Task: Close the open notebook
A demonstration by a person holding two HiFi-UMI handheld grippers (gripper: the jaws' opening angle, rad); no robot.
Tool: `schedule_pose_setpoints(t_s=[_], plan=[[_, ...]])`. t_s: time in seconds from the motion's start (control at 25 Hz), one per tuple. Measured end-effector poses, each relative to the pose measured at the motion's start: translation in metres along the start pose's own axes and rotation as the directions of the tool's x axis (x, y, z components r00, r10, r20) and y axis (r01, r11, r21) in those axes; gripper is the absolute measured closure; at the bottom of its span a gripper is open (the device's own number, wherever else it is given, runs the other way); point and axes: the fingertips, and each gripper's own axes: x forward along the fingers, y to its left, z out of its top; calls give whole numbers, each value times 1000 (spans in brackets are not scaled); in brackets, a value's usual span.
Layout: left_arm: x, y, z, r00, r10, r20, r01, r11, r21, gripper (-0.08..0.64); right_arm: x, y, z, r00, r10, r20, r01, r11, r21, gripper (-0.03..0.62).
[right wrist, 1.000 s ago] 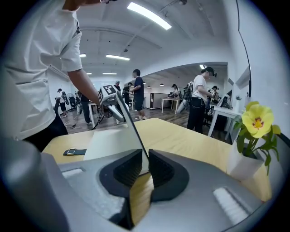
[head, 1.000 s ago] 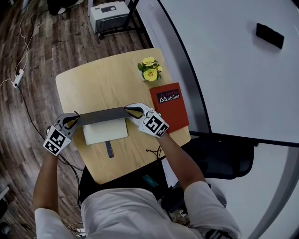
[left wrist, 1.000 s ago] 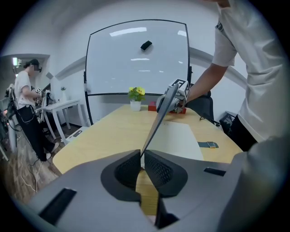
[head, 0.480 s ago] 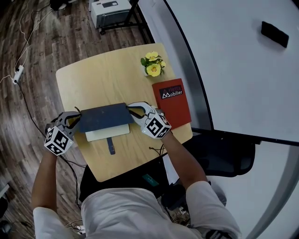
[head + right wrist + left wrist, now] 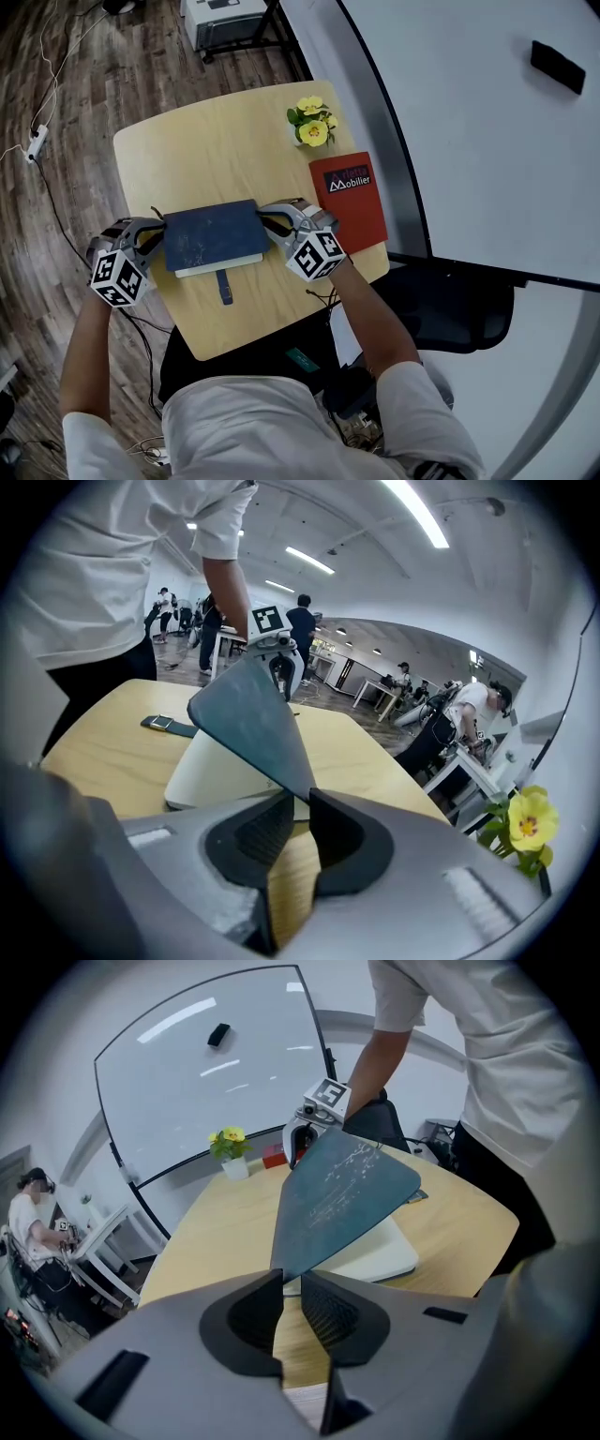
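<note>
The notebook lies on the wooden table (image 5: 206, 150), its dark blue cover (image 5: 214, 236) lowered almost flat over the white pages (image 5: 230, 265). My left gripper (image 5: 157, 230) pinches the cover's left corner; its jaws have just been opening slightly, with the corner still between them. My right gripper (image 5: 272, 220) is shut on the cover's right corner. In the left gripper view the cover (image 5: 342, 1194) slopes up from my left gripper (image 5: 289, 1283) over the pages. In the right gripper view it (image 5: 253, 728) rises from my right gripper (image 5: 302, 808).
A red book (image 5: 352, 199) lies just right of the right gripper, with a small pot of yellow flowers (image 5: 312, 122) behind it. The notebook's strap (image 5: 223, 287) sticks out toward the table's near edge. A large white table (image 5: 469, 131) with a black phone (image 5: 562, 54) stands to the right.
The cover has swung from standing on edge down toward me, to nearly flat on the pages. Both grippers rolled with it and shifted slightly toward me.
</note>
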Motion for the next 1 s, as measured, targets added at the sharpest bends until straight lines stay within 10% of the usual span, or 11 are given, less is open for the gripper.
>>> schedule_pose_setpoints(t_s=[0.4,1.0], plan=[[1,-10,-5,985,-78,-157,104,980,171,479,2,8,-3,998,15,-68,-22,995,-100,541],[-8,-22,-9,982,-113,-150,136,978,155,434,-21,19,-18,994,15,-108,-17,1000,-17,540]])
